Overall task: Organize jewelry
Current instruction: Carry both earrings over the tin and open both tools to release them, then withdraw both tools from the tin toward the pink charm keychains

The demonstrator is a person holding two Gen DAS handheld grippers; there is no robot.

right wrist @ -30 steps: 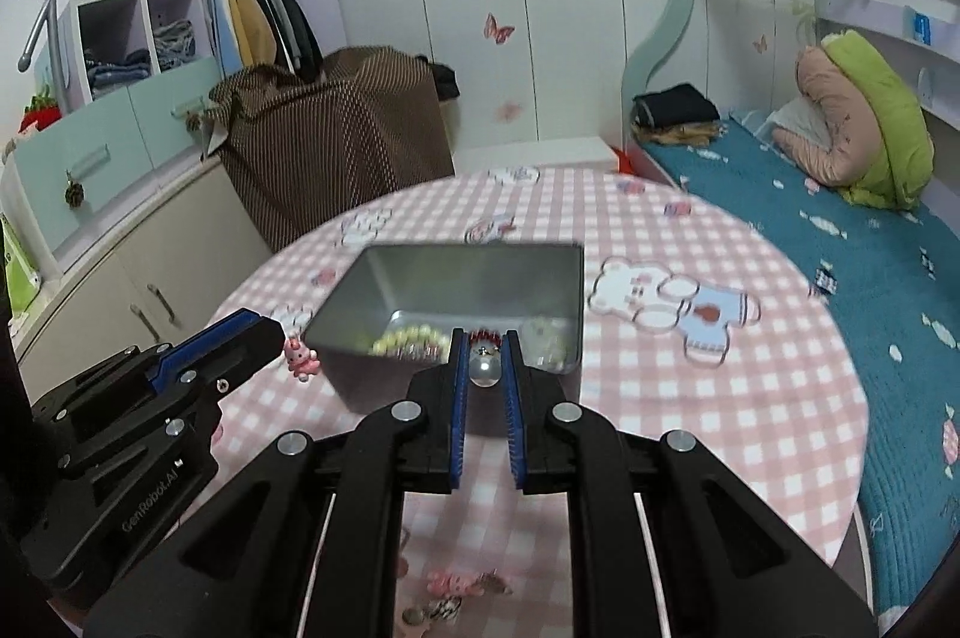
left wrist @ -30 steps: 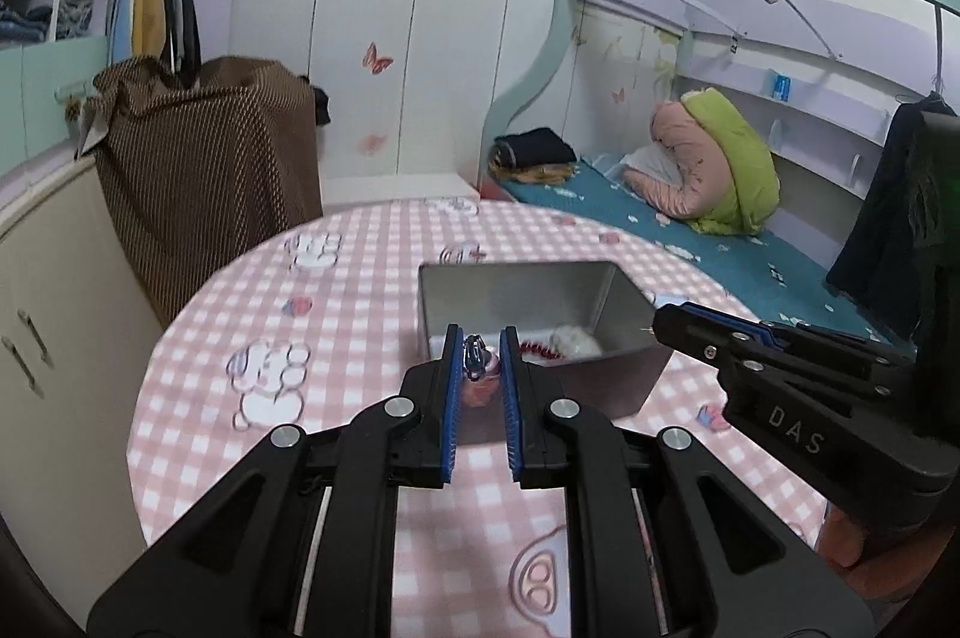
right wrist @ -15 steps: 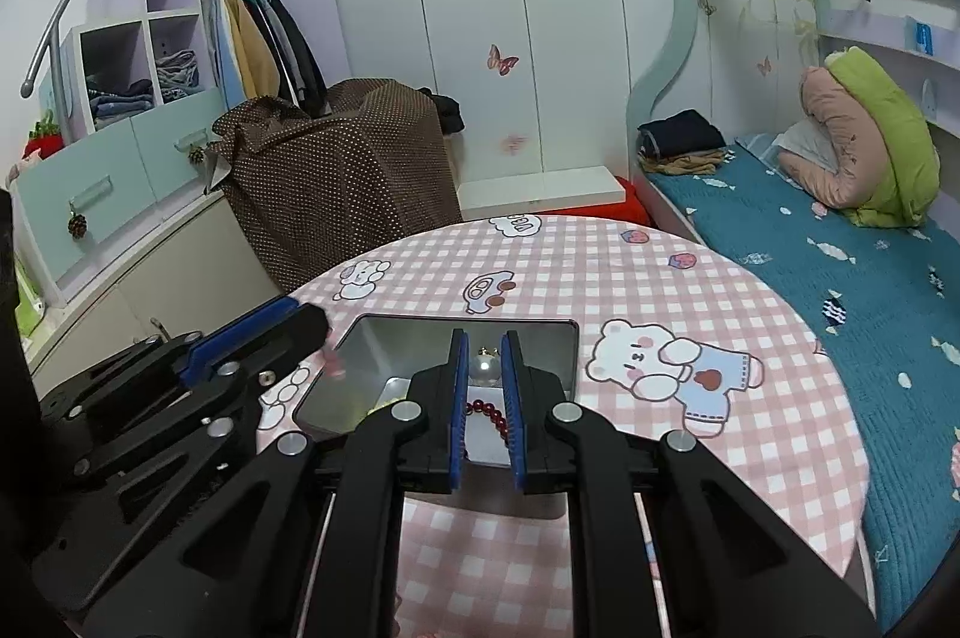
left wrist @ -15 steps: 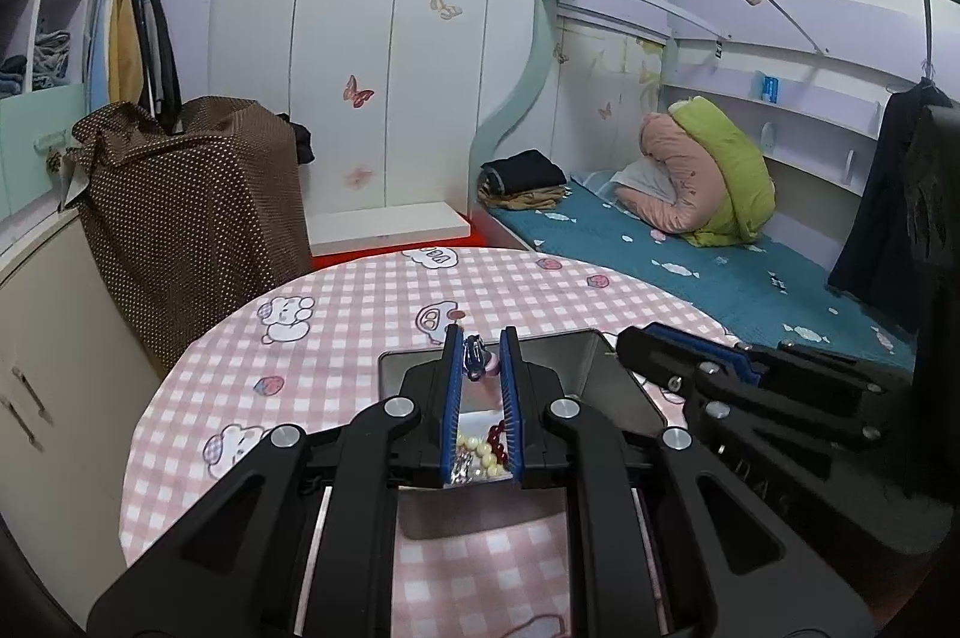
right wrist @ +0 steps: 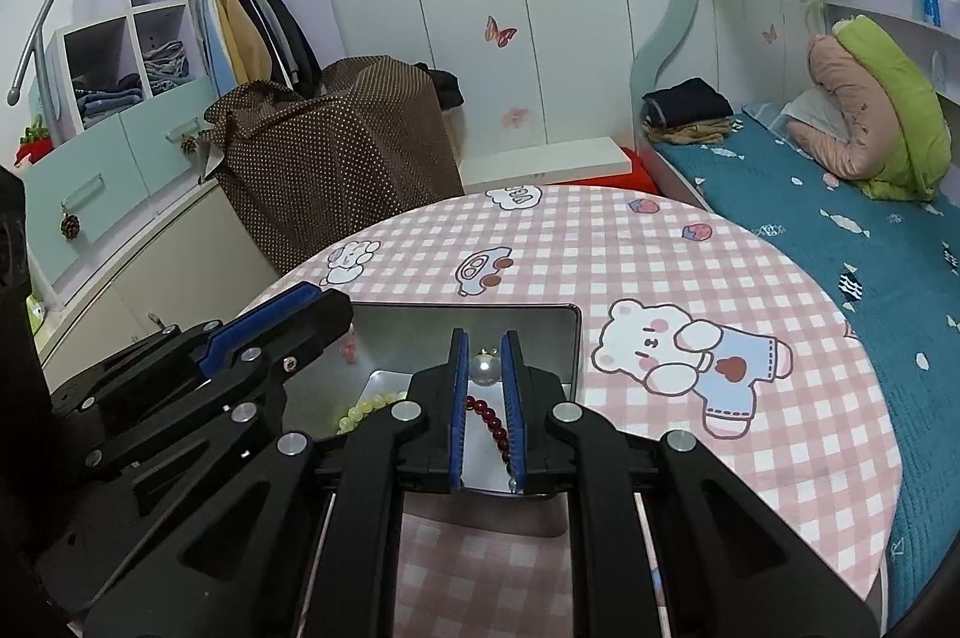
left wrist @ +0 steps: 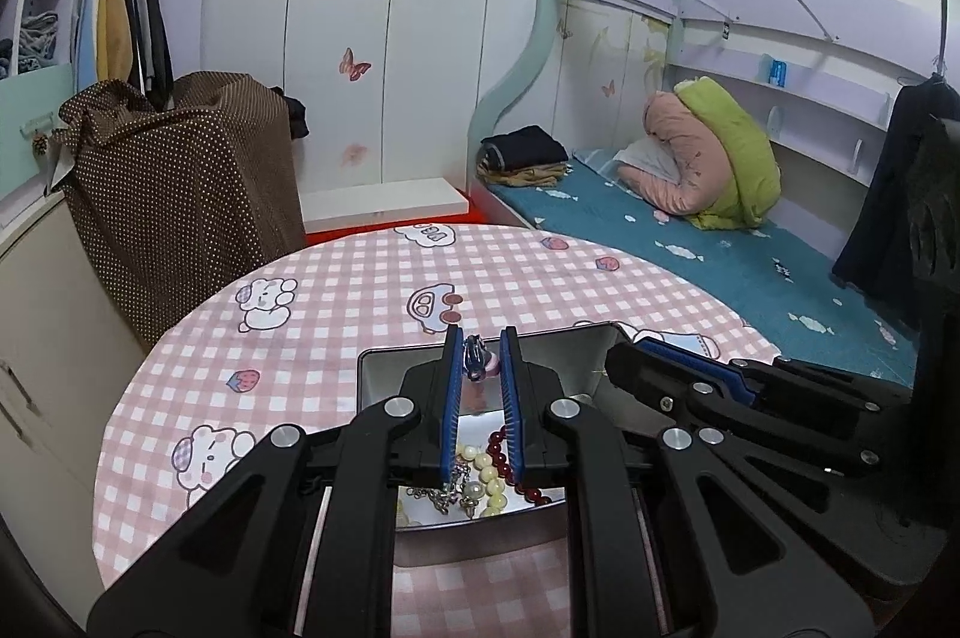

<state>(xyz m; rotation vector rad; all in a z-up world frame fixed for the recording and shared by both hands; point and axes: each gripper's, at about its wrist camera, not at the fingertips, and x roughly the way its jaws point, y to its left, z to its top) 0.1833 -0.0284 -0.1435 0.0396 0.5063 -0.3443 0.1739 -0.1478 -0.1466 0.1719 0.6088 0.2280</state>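
Round pink-checked table [left wrist: 336,290] beside teal bunk bed [left wrist: 750,272], white wardrobe [left wrist: 360,8] behind

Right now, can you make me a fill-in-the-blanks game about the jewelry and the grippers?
1. The right gripper is shut on a white ____.
2. Both grippers hover over a metal ____.
3. The dark red beads lie ____ the tin.
4. The tablecloth is checked pink and ____.

Missing words: pearl; tin; inside; white
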